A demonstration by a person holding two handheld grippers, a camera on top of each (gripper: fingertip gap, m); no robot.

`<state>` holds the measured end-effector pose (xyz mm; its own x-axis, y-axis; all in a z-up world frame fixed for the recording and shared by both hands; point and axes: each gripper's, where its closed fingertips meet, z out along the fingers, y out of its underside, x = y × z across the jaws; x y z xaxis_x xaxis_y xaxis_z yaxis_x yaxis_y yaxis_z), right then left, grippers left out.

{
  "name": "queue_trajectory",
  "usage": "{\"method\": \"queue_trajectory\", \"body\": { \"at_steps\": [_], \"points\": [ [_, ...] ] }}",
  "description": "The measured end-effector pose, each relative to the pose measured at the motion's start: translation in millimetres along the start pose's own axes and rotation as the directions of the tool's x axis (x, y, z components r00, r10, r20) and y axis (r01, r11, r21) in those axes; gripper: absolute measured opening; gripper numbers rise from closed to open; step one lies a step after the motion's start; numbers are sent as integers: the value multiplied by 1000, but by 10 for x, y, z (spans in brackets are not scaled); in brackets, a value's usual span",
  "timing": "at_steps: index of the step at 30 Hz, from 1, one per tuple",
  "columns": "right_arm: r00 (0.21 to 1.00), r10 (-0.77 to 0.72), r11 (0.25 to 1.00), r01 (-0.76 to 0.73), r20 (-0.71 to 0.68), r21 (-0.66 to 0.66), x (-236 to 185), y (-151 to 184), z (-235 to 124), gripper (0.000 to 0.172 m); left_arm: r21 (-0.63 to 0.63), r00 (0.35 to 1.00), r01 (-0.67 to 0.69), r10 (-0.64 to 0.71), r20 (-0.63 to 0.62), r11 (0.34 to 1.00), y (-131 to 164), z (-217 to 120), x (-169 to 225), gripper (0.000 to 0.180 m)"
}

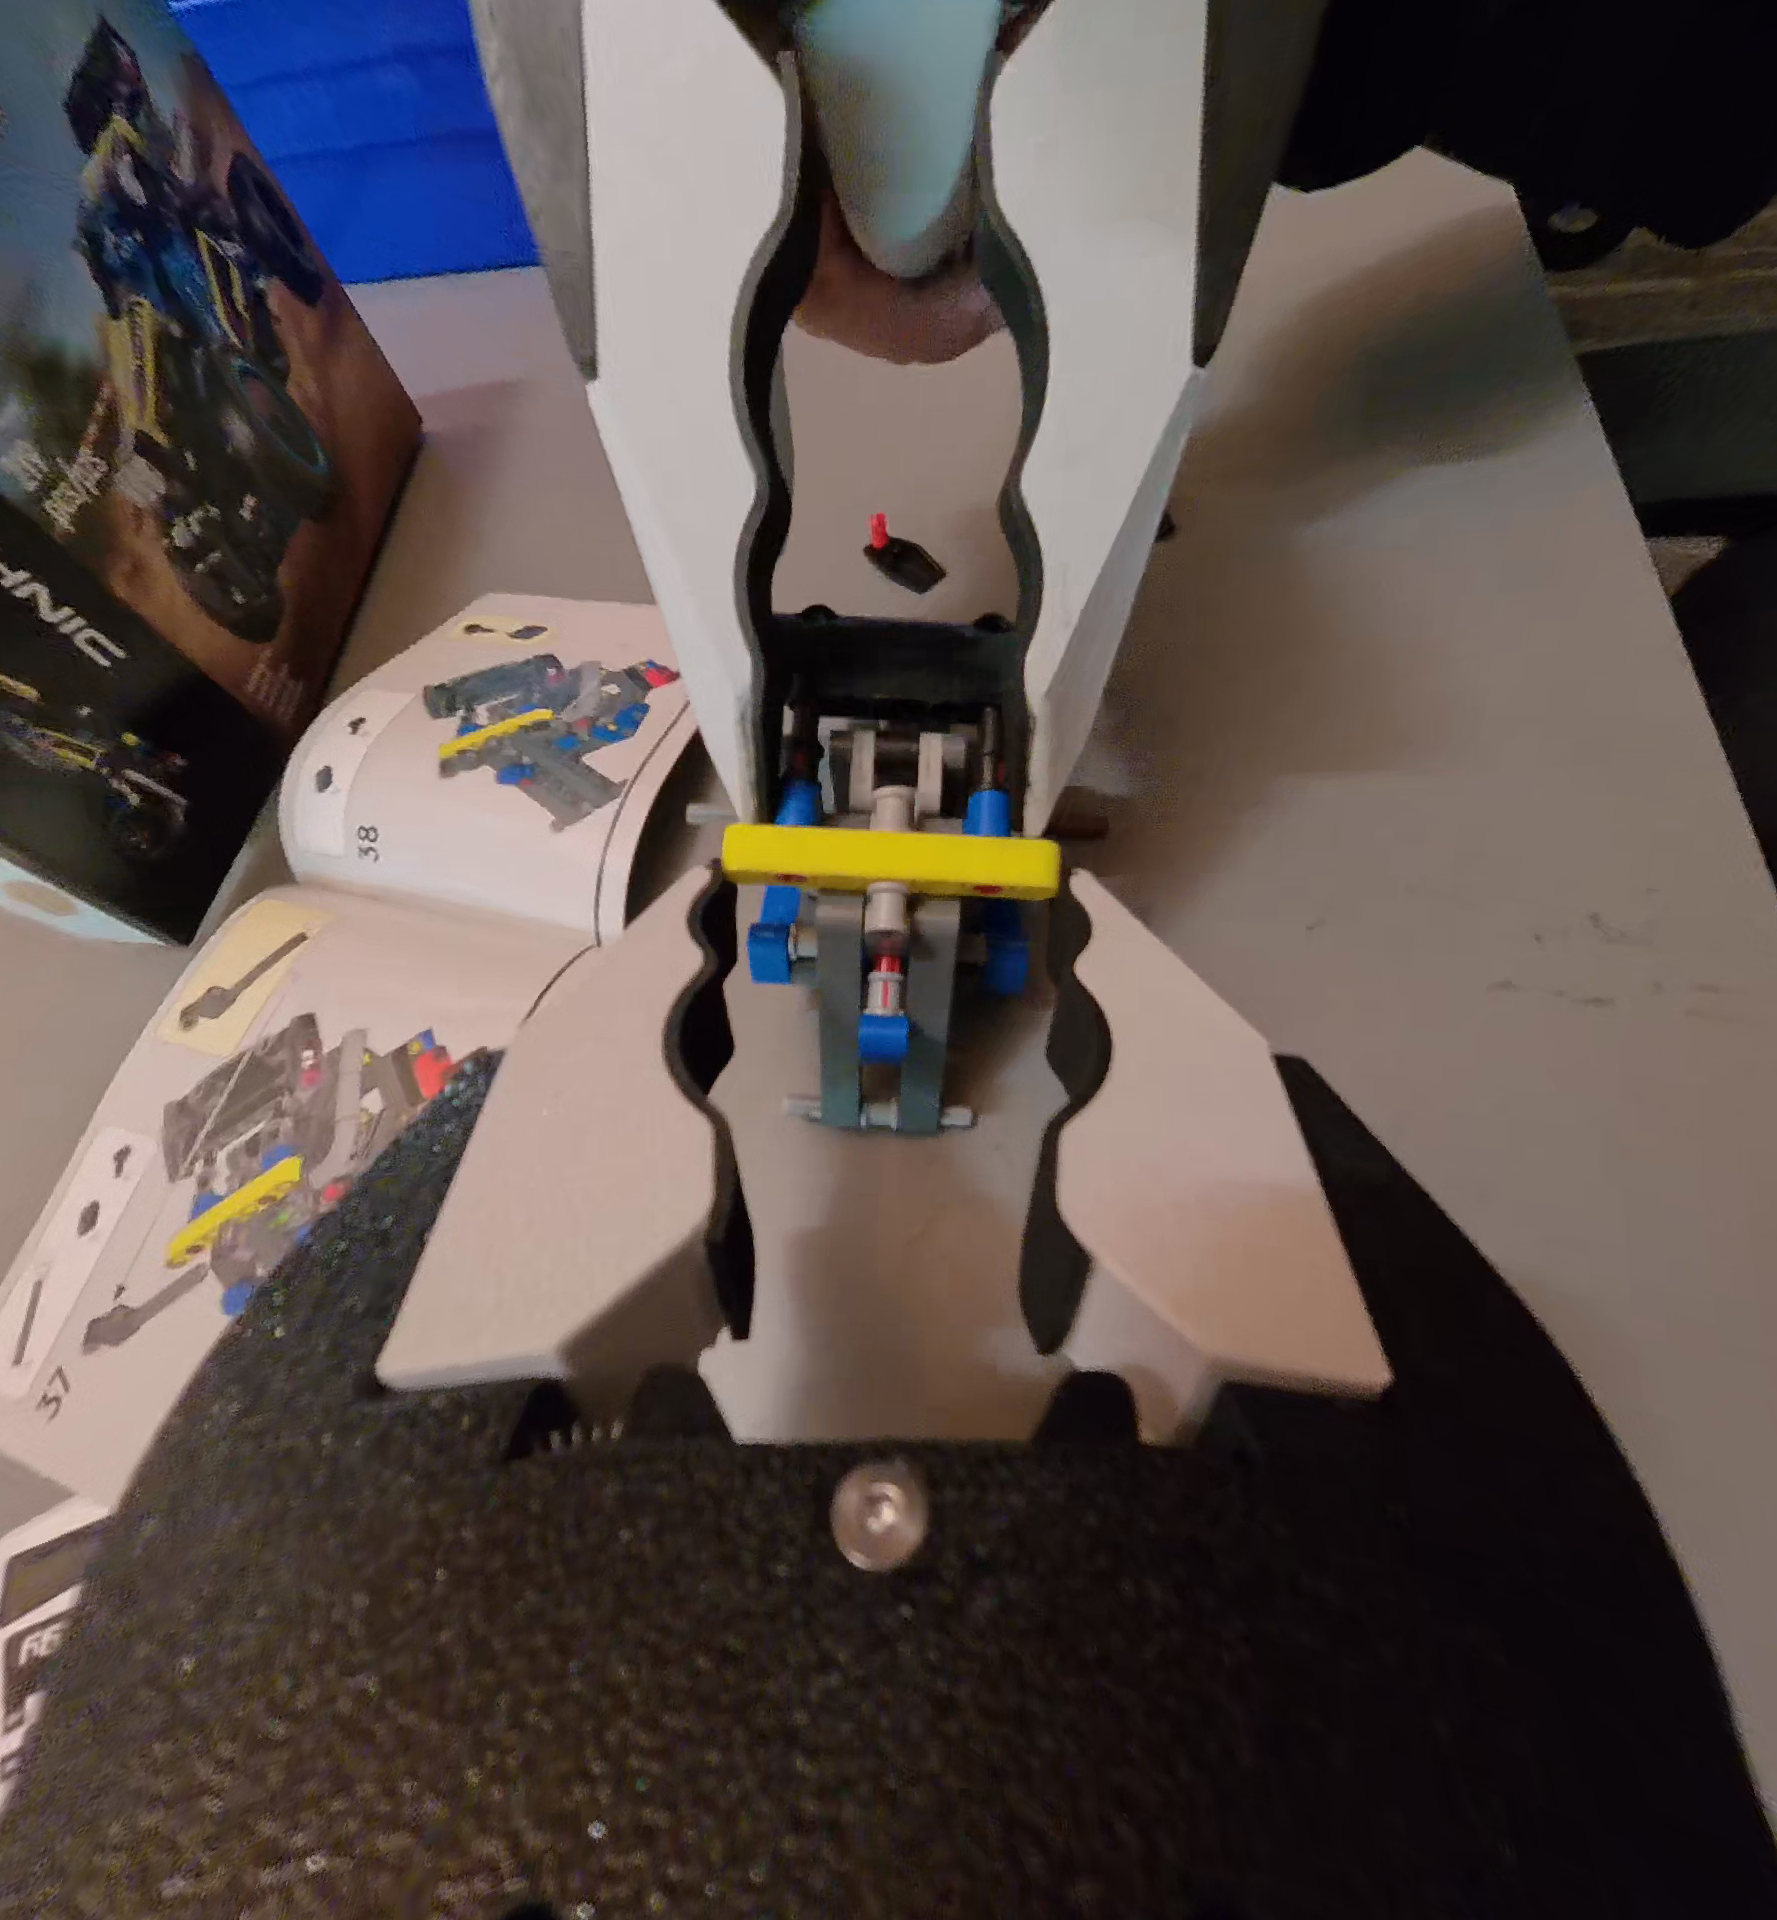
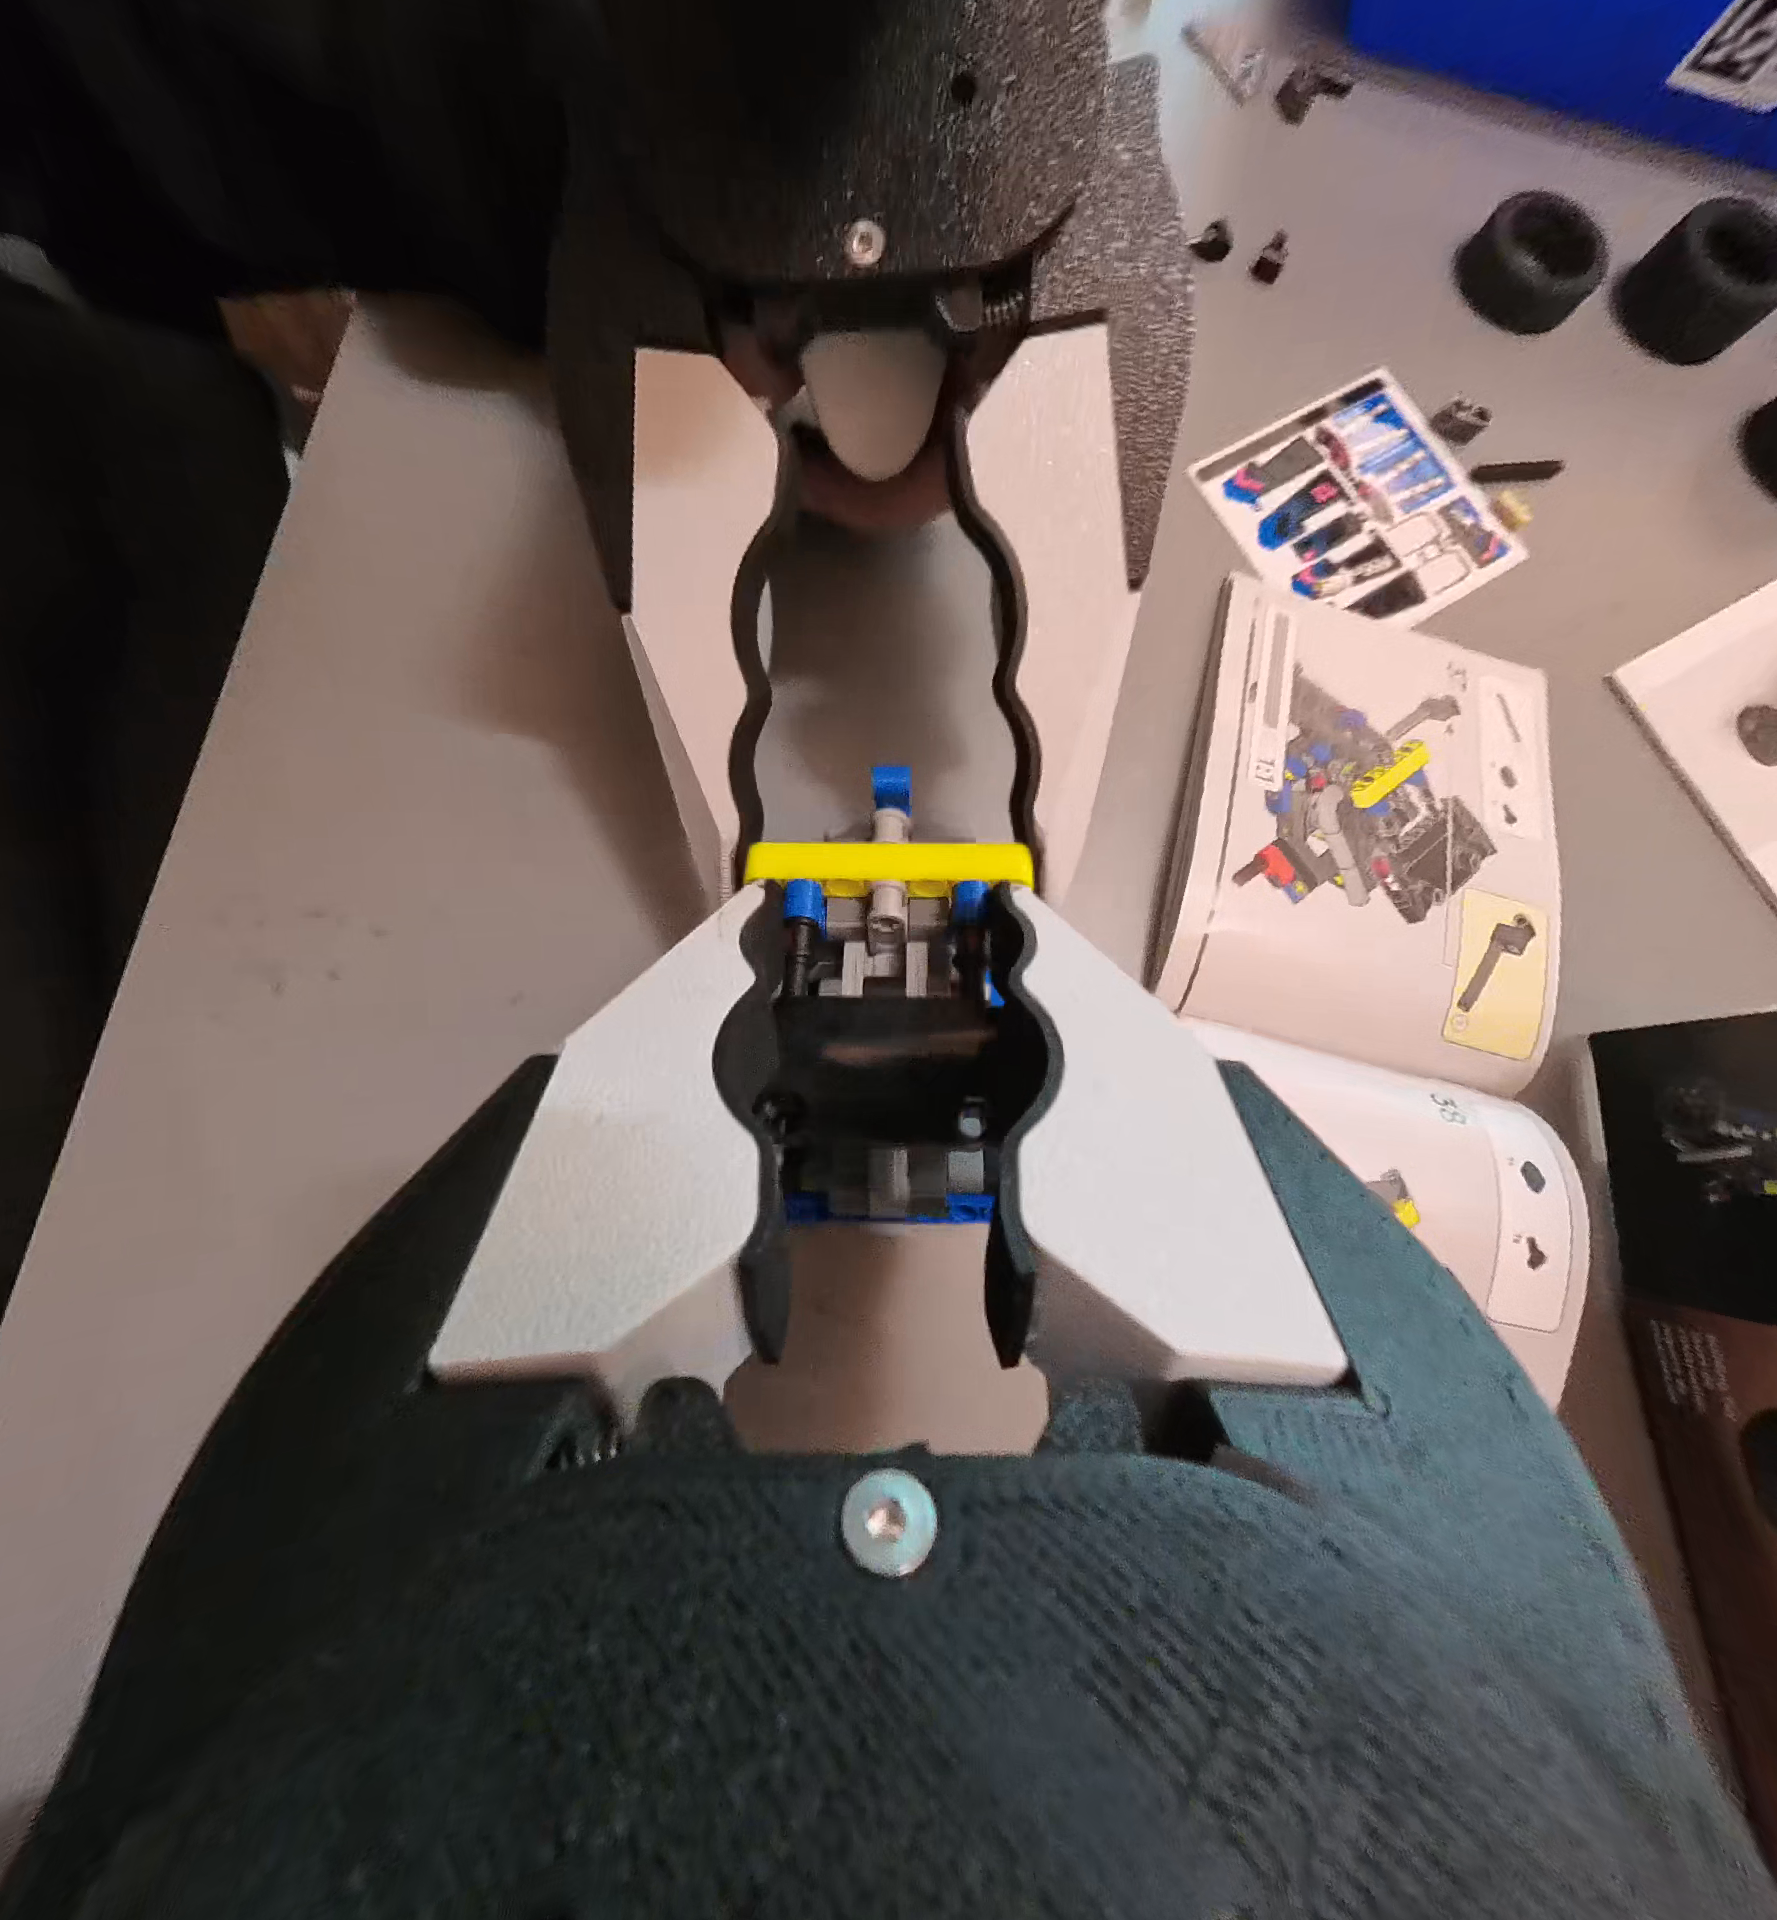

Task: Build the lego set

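the left gripper (image 1: 889, 894) and the right gripper (image 2: 884, 914) face each other tip to tip over a pale grey table (image 1: 1383, 831), both around one small plastic brick assembly of grey beams, blue connectors and a yellow crossbeam (image 1: 889, 868). the right gripper's wavy black rubber pads (image 2: 749, 1049) press on the assembly's black block end (image 2: 889, 1060), gripping it. the left gripper's tips flank the yellow beam's ends with the grey and blue end lying between its pads; whether those pads press on it cannot be told. both grippers have smooth white angular fingers on rough, speckled black bodies, each with a shiny round screw. beyond the right gripper's fingers, a small loose black piece with a red pin (image 1: 903, 556) lies on the table. to the left gripper's left, an open paper instruction booklet (image 1: 240, 1039) curls at the spine, showing printed build diagrams and page numbers; behind it stands a dark cardboard toy box pictured with a vehicle (image 1: 136, 416), its lettering partly cut off. in the right wrist view a colourful sticker sheet (image 2: 1357, 499), several chunky black rubber tyres (image 2: 1528, 260), scattered small black parts and a blue bin (image 2: 1590, 73) bearing a square code marker lie farther out.
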<state>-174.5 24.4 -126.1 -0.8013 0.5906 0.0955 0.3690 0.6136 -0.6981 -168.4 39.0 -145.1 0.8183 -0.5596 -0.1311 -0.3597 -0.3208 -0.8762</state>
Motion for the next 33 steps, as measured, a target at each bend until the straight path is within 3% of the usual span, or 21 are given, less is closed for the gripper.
{"method": "queue_trajectory", "body": {
  "at_steps": [2, 4, 7, 11, 19, 27, 33],
  "points": [
    [999, -3, 1000, 4, -35, 6, 14, 17, -92, 37, 3, 1000, 20, -20, 0, 1000, 6, -14, -8, 58],
    [996, 5, 998, 0, -85, 55, 43, 18, -257, 56, 15, 1000, 30, -30, -6, 999, 4, -15, -9, 58],
    [994, 84, 989, -74, -71, 130, 23, 100, -411, 69, 17, 1000, 29, -29, -13, 999, 1, -15, -4, 58],
    [994, 78, 979, -61, -80, 196, 35, 196, -338, 74, 19, 999, 26, -25, -22, 999, -1, -17, 11, 58],
    [999, -13, 966, 21, -33, 258, 9, 161, -149, 60, 18, 999, 28, -27, -18, 999, 0, -15, 2, 58],
    [999, 3, 977, 5, -38, 212, -1, 206, -116, 60, 7, 1000, 21, -20, -17, 1000, 7, 2, 12, 58],
    [994, 108, 943, -94, -27, 321, 41, 183, -181, 60, 18, 999, 43, -43, -13, 999, -6, -4, -9, 58]
  ]
}}
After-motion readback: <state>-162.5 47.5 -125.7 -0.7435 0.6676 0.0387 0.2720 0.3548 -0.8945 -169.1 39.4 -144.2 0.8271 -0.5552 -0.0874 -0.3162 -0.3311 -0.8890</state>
